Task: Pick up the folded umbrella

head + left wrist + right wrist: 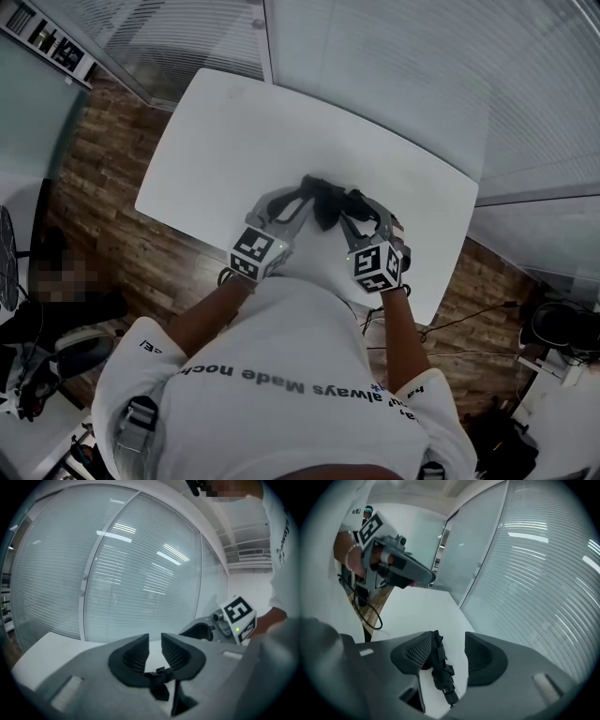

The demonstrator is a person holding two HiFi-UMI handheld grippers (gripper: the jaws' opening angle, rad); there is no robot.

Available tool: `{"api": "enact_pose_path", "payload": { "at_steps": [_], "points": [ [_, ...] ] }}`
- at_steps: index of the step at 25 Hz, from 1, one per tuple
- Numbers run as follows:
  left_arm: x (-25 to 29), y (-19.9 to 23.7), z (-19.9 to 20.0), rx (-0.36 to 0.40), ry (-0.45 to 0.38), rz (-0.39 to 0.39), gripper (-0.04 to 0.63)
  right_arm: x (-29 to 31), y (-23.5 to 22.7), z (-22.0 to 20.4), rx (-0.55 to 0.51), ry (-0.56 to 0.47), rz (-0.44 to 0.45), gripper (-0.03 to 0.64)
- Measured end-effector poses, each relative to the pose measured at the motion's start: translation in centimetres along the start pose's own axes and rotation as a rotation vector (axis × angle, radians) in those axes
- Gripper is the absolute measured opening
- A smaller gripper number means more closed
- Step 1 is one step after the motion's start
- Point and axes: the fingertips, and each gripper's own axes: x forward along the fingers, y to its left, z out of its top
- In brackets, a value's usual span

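The folded black umbrella (325,202) lies on the white table (234,141) near its front edge, between my two grippers. My left gripper (307,187) reaches it from the left. In the left gripper view the jaws (155,641) stand almost together, with a black strap of the umbrella (158,679) pinched low between them. My right gripper (349,202) comes in from the right. In the right gripper view its jaws (447,641) stand apart around the umbrella (439,665), which rests against the left pad with a gap to the right one.
Glass walls with blinds (375,66) run close behind the table's far and right edges. Wooden floor (103,187) shows to the left, and cables (469,328) lie on the floor at the right. The person's body covers the table's near edge.
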Motion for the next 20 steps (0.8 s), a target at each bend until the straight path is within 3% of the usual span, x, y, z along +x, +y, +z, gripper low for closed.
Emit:
{"api": "enact_pose_path", "payload": {
  "at_steps": [13,20],
  "points": [
    [-0.1,0.7,-1.4,-0.027,0.027,0.004,0.080,8.0,4.2,-5.6,-0.201,0.217,0.190,0.288],
    [0.1,1.8,-1.6,-0.045,0.026,0.011,0.080,11.9,5.6,-7.5,-0.271,0.272,0.256,0.299]
  ]
}}
